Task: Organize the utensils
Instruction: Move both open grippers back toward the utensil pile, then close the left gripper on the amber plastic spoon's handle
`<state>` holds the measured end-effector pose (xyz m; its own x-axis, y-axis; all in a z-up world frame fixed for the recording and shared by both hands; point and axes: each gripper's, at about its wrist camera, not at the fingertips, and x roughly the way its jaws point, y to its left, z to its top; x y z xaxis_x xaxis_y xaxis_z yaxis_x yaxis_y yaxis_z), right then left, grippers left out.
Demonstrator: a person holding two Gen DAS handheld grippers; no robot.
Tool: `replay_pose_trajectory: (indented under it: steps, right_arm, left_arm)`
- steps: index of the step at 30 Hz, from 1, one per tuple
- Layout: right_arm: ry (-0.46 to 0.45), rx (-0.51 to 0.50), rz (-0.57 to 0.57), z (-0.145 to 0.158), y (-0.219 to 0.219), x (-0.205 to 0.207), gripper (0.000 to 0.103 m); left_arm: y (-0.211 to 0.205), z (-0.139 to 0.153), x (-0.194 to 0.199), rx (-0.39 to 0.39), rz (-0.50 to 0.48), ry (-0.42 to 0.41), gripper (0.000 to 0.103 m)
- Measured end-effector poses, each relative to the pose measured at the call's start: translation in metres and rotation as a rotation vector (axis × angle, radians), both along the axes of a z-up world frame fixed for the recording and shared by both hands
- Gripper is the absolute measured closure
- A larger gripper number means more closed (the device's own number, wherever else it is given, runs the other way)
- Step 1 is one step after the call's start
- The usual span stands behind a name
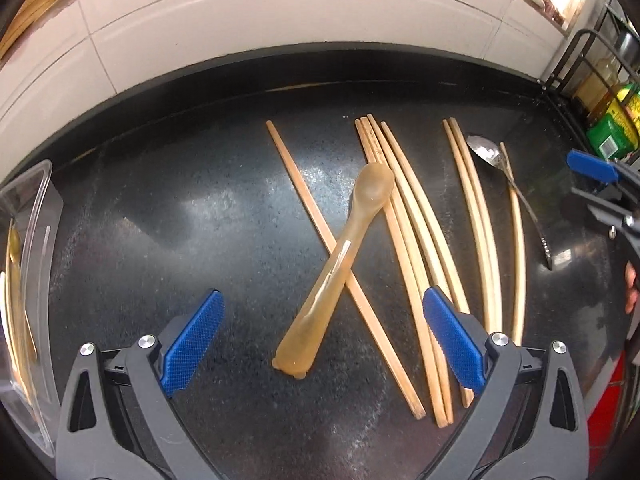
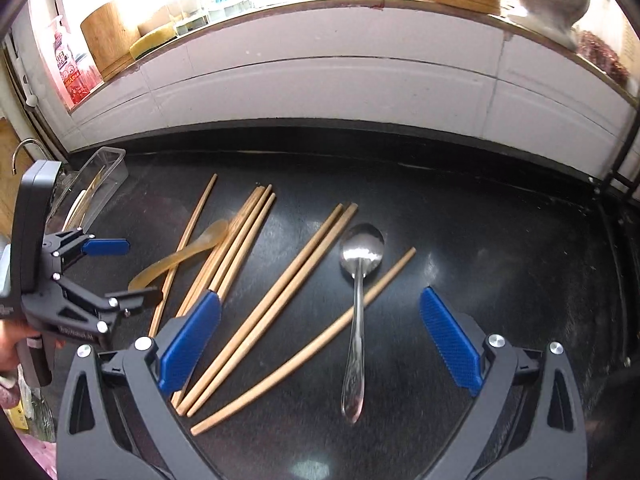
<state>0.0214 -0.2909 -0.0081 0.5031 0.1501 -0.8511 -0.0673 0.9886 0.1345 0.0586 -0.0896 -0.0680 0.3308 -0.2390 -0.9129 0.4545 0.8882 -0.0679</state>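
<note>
Left wrist view: the left gripper [image 1: 322, 344] hangs spread apart and empty over the amber spoon [image 1: 340, 268], which lies across a chopstick [image 1: 316, 216]. Close on the handle only, then carry it to the clear box [image 1: 38, 216].

Right wrist view: the right gripper [image 2: 320, 340], spread apart and empty, straddles the metal spoon [image 2: 358, 300]; lift clear of the lone chopstick [image 2: 304, 344] beneath it.

Both hand-held grippers spread wide, holding nothing

The left hand-held gripper [image 1: 323, 342] points forward and down, its blue pads [image 1: 192, 342] far apart. The right hand-held gripper [image 2: 320, 344] is posed alike, jaws equally wide, just to the left one's right. Fingers [image 2: 10, 350] wrap the left grip
</note>
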Motion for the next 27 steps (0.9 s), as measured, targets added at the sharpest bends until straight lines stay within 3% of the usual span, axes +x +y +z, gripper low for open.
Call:
replay_pose_trajectory:
  steps: [5, 8, 12, 27]
  right_arm:
    - [0.002, 0.018, 0.040, -0.006, 0.003, 0.010, 0.007]
    - [0.002, 0.027, 0.045, -0.008, 0.003, 0.013, 0.007]
    - [0.007, 0.045, 0.036, -0.011, -0.001, 0.017, 0.007]
    - [0.018, 0.062, 0.039, -0.017, -0.009, 0.015, 0.007]
  left_arm:
    - [-0.008, -0.006, 0.003, 0.039, -0.026, -0.025, 0.006]
    - [-0.012, -0.013, 0.007, 0.051, -0.025, 0.001, 0.006]
    - [-0.008, -0.022, 0.015, 0.107, 0.089, 0.017, 0.006]
    - [-0.017, -0.024, 0.031, 0.087, 0.070, 0.011, 0.007]
